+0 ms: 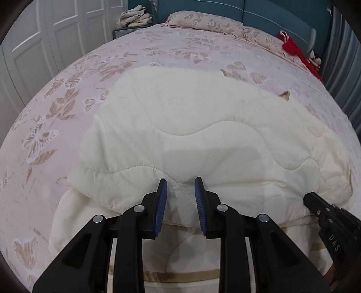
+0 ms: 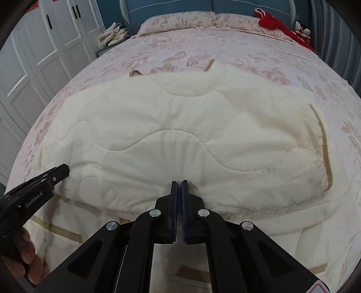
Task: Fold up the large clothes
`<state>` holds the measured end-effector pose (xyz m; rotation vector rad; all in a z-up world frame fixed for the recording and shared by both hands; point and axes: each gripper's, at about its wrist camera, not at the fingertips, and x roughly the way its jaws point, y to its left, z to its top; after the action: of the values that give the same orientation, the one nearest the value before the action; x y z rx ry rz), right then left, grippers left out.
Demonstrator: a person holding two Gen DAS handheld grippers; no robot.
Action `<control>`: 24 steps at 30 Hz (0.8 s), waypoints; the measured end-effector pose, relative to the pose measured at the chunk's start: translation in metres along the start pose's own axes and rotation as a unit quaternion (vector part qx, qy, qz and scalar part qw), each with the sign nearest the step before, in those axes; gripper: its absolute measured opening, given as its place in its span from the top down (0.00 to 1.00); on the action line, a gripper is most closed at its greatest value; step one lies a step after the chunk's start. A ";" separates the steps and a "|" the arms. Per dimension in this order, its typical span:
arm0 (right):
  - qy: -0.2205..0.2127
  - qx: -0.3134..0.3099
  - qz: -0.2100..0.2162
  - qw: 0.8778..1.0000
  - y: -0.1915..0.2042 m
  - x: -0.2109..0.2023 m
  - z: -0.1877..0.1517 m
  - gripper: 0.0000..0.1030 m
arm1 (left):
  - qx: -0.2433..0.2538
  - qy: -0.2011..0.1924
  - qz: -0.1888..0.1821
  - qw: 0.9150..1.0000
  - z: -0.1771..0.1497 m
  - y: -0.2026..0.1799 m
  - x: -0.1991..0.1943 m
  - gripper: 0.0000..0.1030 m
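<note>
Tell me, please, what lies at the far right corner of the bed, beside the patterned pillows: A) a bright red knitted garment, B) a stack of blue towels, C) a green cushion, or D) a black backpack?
A: a bright red knitted garment lies at the far right of the pink butterfly-patterned bedspread, next to the matching pillows, well beyond the cream quilted blanket.

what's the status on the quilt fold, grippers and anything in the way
Left gripper open at the near fold edge. Right gripper shut, nothing visibly pinched. Cream quilt folded over on the bed. Nothing in the way.
</note>
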<state>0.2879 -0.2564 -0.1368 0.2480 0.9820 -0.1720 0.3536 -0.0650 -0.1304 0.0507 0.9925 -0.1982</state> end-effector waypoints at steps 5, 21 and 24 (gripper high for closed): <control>-0.006 -0.002 -0.009 1.000 0.004 0.007 -0.007 1.00 | 0.025 -0.003 0.022 0.999 -0.004 -0.008 0.005 0.76; -0.032 0.005 -0.021 0.999 0.007 0.012 -0.015 1.00 | 0.046 -0.030 0.062 0.997 -0.013 -0.021 0.010 0.76; -0.033 0.006 -0.020 0.999 0.006 0.013 -0.015 1.00 | 0.048 -0.031 0.066 0.996 -0.013 -0.022 0.010 0.76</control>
<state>0.2845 -0.2466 -0.1548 0.2316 0.9210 -0.2210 0.3438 -0.0864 -0.1449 0.1960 0.9135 -0.1254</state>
